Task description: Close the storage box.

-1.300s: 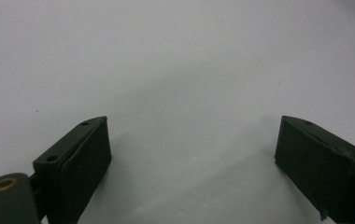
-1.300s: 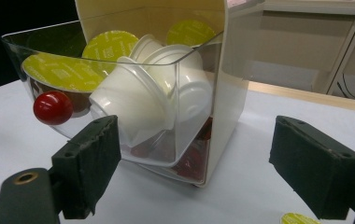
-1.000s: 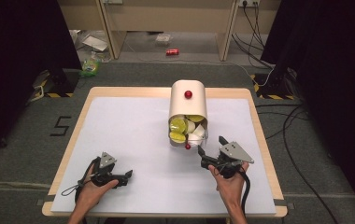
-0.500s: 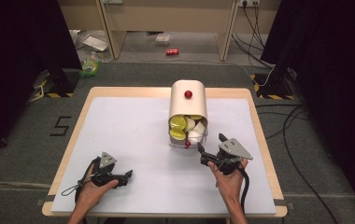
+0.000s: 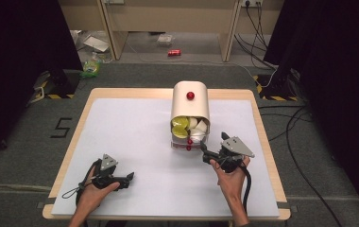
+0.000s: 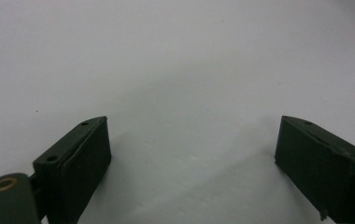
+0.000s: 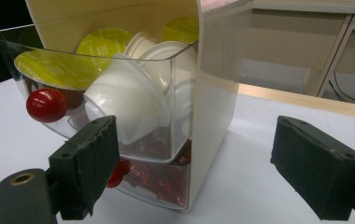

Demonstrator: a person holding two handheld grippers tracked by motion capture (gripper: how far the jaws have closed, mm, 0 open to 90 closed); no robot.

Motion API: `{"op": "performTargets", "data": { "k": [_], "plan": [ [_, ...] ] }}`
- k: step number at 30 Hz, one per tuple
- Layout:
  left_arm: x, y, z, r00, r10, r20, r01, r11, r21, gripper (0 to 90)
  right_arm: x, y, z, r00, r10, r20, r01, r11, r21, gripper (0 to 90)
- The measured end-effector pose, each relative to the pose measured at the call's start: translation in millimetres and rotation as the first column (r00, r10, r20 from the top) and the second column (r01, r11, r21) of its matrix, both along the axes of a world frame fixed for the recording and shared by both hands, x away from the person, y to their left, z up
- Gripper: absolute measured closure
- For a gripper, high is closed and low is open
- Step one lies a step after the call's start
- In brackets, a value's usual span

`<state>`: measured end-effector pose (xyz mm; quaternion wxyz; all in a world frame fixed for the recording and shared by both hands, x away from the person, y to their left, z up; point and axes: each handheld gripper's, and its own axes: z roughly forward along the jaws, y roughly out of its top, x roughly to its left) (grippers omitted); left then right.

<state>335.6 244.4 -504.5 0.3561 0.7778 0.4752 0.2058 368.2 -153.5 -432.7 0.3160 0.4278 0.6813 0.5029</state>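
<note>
Your right gripper (image 5: 205, 152) crept closer to capsule dispenser (image 5: 190, 101) over last second; jaws apart, red knob (image 7: 46, 105) of upper clear drawer (image 7: 133, 100) just beyond them. Drawer pull likely next. Left gripper (image 5: 126, 178) unmoved, jaws apart, resting on table (image 5: 135, 137). Dispenser at table's middle-right.

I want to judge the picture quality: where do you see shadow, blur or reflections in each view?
High view: even light on the white table, dark curtains at both sides, slightly soft overall. Left gripper view: the open left gripper throws a soft shadow on the table; the near jaws are blurred. Right gripper view: the clear drawer of the capsule box shows faint reflections; the right gripper looks soft.
</note>
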Motion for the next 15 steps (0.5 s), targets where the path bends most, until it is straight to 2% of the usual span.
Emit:
{"op": "performTargets", "data": {
  "k": [14,15],
  "plan": [
    [0.0,0.0,0.0,1.0000,0.000,0.001,0.000,1.0000,0.001,9.8,8.8,0.8,-0.3,1.0000,-0.009,0.002,0.009,1.000,0.000,15.6],
    [-0.5,-0.7,-0.3,0.9999,0.000,-0.011,-0.001,0.9999,-0.012,9.8,9.2,1.0,-0.3,0.9999,-0.010,0.003,0.010,1.000,0.001,15.6]
  ]
}}
